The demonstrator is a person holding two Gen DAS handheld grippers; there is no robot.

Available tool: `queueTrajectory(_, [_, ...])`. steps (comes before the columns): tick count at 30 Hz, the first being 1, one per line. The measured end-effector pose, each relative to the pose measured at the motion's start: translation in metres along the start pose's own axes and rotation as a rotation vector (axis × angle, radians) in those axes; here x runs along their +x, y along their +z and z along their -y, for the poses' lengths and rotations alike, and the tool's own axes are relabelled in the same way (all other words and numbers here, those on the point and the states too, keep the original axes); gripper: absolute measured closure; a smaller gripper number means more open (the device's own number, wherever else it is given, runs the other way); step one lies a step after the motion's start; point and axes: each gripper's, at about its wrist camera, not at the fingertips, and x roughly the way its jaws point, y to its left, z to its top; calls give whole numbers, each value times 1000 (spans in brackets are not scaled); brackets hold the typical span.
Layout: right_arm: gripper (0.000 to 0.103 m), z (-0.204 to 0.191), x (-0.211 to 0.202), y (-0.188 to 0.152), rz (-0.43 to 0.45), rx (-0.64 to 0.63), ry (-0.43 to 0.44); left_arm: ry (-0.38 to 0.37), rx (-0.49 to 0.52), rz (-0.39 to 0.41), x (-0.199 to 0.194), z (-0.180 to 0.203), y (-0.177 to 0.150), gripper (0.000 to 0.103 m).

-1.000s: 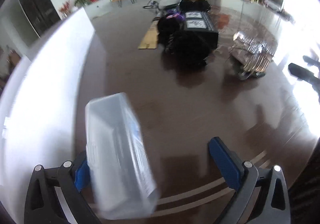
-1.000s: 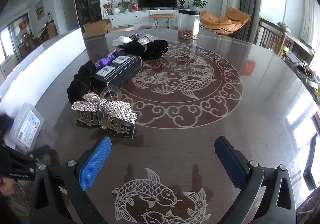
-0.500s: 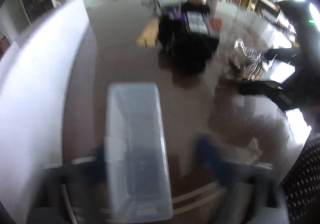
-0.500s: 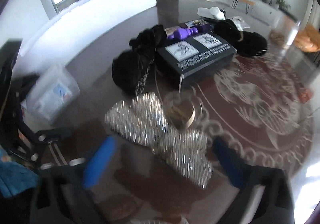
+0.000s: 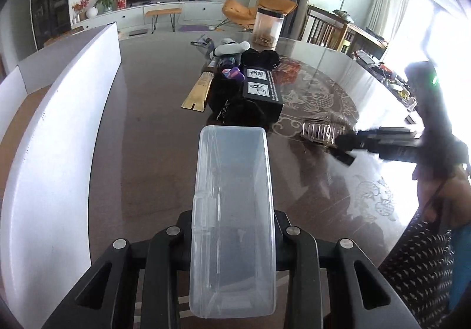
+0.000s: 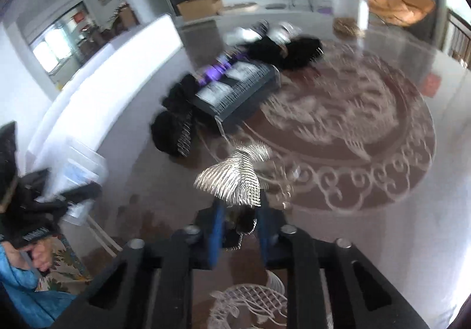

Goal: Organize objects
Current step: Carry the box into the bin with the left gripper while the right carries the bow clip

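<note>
While most of the clutter waits unsorted on the table (image 5: 141, 152), two pieces are already in hand, so I judge the job barely begun: the left gripper (image 5: 232, 229) is clamped on the near end of the clear plastic box (image 5: 232, 211), which juts forward over the tabletop with its lid latched and nothing visible inside, and to the right the right gripper (image 6: 238, 229) pinches the dark base of the sparkly silver bow (image 6: 232, 179), its jaws having just been closing onto it. Left to sort are the black case (image 5: 262, 93), the dark bundles around it and the jar (image 5: 268, 27) beyond. A second earlier both sets of jaws stood wide, the box sat askew beside the left pad, and the bow lay on the table ahead of the right gripper
</note>
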Motion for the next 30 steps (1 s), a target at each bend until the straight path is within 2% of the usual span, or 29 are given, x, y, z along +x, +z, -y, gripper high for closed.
queueTrajectory(2, [57, 3, -2, -8, -10, 30, -32, -5, -4, 4, -10, 0, -6, 71])
queueTrajectory(3, [38, 3, -1, -10, -3, 38, -65, -7, -6, 4, -9, -1, -6, 71])
queueTrajectory(4, [24, 4, 2, -10, 8, 33, -86, -11, -7, 2, -11, -1, -9, 71])
queueTrajectory(7, [15, -2, 6, -5, 40, -8, -146, -21, -3, -4, -13, 1, -14, 71])
queueTrajectory(9, [14, -8, 16, 7, 41, -23, -152, -29, 1, -8, -12, 1, -16, 71])
queueTrajectory(10, [18, -8, 22, 12, 39, -26, -132, -33, 3, -9, -12, 3, -15, 71])
queueTrajectory(11, [32, -9, 26, 15, 42, -22, -104, -37, 3, -8, -13, 4, -15, 71])
queueTrajectory(12, [53, -8, 29, 18, 34, -2, -88, -43, 2, -6, -16, 5, -14, 71])
queueTrajectory(13, [55, -8, 27, 19, 47, 15, -80, -51, 0, 0, -21, 5, -12, 71])
queueTrajectory(18, [55, -33, -5, 19, 113, 30, -13, -81, -25, 56, -61, -8, 4, 71])
queueTrajectory(20, [55, -52, -25, 25, 152, 25, 35, -64, -30, 86, -84, -23, 14, 71])
queueTrajectory(25, [55, -144, -60, 63, 225, -59, 224, 74, -83, 108, -124, -94, 33, 71])
queueTrajectory(27, [55, -188, -57, 81, 209, -92, 309, 165, -125, 83, -131, -132, 34, 71])
queueTrajectory(30, [55, -253, -35, 106, 138, -137, 404, 243, -199, 23, -131, -182, 29, 71])
